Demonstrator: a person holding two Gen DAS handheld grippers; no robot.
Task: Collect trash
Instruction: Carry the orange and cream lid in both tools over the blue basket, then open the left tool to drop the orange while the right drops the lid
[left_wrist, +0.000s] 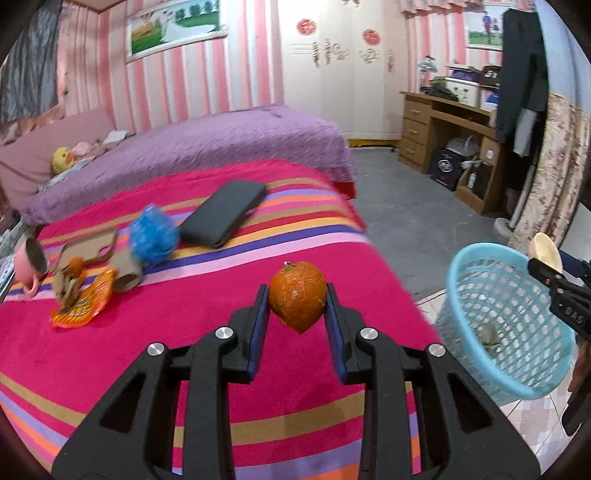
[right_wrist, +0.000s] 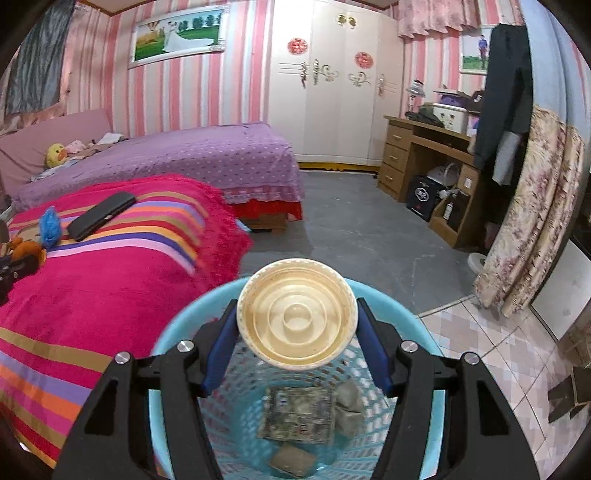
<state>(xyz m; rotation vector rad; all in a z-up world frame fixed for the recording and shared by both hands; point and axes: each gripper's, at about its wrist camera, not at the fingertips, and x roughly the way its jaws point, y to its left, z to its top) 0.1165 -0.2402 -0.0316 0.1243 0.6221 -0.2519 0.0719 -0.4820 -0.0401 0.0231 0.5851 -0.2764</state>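
**Both loads held, basket in reach**

Right hand-held gripper (right_wrist: 297, 325) pinches a cream lid (right_wrist: 297, 314) directly over the blue basket (right_wrist: 173, 317), placed for dropping. Left hand-held gripper (left_wrist: 297, 301) clamps orange peel (left_wrist: 297, 295) above the bed (left_wrist: 147, 332), basket-bound, seemingly.

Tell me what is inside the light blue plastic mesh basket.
Inside the light blue plastic mesh basket: a flattened printed wrapper, a crumpled grey scrap and a small brown piece. The cream plastic lid in the right gripper hides the far inside wall.
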